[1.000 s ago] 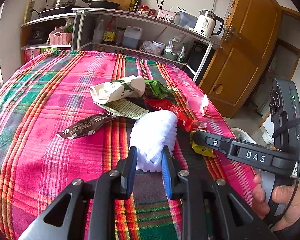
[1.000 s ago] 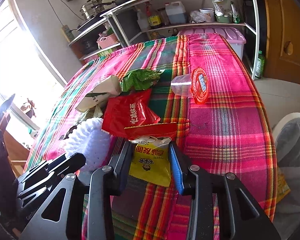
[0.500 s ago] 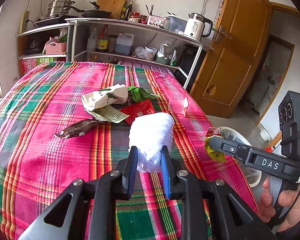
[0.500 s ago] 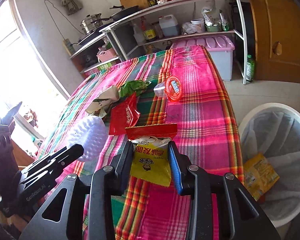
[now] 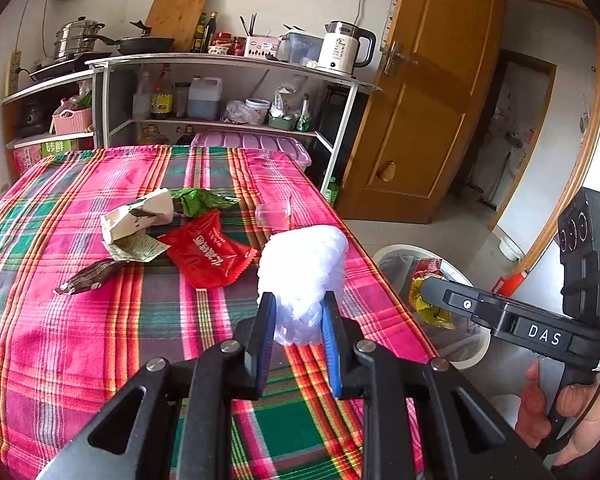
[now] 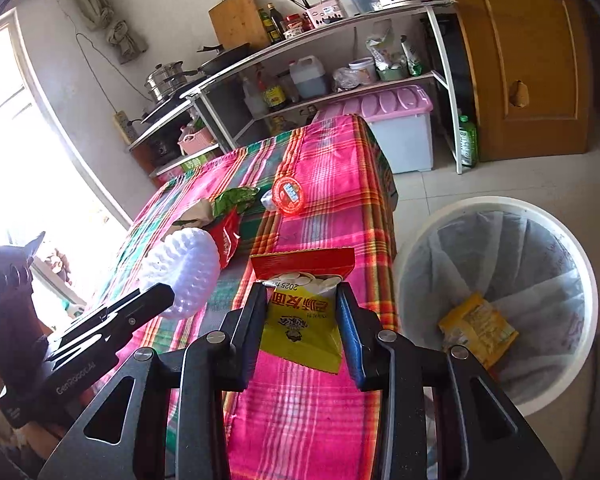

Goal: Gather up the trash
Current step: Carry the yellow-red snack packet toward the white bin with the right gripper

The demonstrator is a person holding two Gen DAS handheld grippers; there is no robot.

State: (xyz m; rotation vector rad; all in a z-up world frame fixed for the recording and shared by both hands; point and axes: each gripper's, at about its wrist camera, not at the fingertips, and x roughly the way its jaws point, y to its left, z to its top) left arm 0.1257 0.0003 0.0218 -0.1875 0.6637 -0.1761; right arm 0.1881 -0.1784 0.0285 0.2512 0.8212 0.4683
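Left wrist: left claw point(image 5: 298, 310) pinches white foam point(image 5: 304, 264) above the table point(image 5: 60, 340); right claw point(image 6: 302, 300) clamps a yellow packet point(image 6: 300, 328) beside the bin point(image 6: 500, 216).

right gripper point(image 6: 302, 316) clamping yellow packet point(image 6: 300, 326) left of bin point(image 6: 496, 304), foam net point(image 6: 184, 270) further left, table point(image 6: 332, 184) behind

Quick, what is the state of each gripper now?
Left gripper: shut on white foam net.
Right gripper: shut on yellow snack packet.
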